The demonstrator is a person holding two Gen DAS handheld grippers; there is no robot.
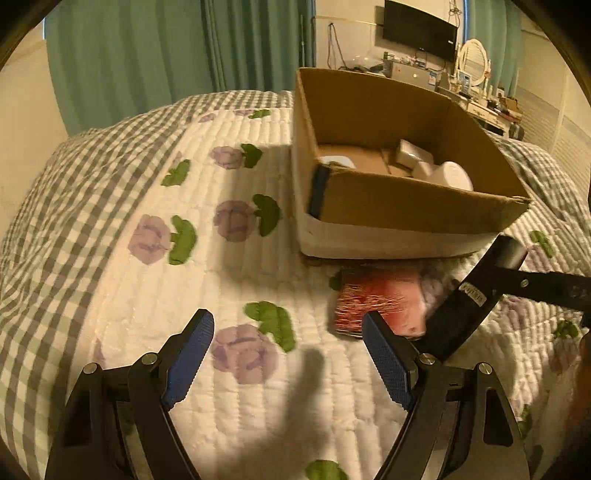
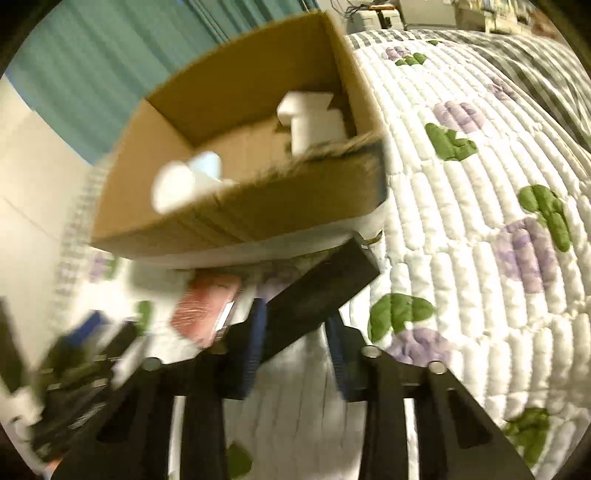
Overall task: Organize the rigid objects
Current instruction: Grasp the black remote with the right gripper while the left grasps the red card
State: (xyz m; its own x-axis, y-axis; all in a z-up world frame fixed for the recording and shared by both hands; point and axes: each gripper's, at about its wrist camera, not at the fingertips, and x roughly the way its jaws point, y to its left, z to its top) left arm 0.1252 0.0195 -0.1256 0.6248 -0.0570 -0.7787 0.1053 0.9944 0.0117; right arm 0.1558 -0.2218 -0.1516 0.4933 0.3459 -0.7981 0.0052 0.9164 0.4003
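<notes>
The left gripper [image 1: 288, 332] stands spread over bare quilt [image 1: 229, 288], with free bed towards its left edge. The right gripper [image 2: 295, 328] pinches a flat black box [image 2: 321, 291], tilted beside a red packet [image 1: 380, 299], just before the cardboard box [image 1: 406, 206] holding white containers.

Premises: a domestic bedroom. A bed [image 1: 110, 258] is covered with a white quilted spread carrying purple flowers and a grey check border. Teal curtains [image 1: 129, 55] hang behind it. A wall-mounted television [image 1: 419, 29] sits above a cluttered dresser [image 1: 487, 107] bearing an oval white-framed mirror [image 1: 474, 61]. An open cardboard box [image 1: 406, 206] rests on the bed.
</notes>
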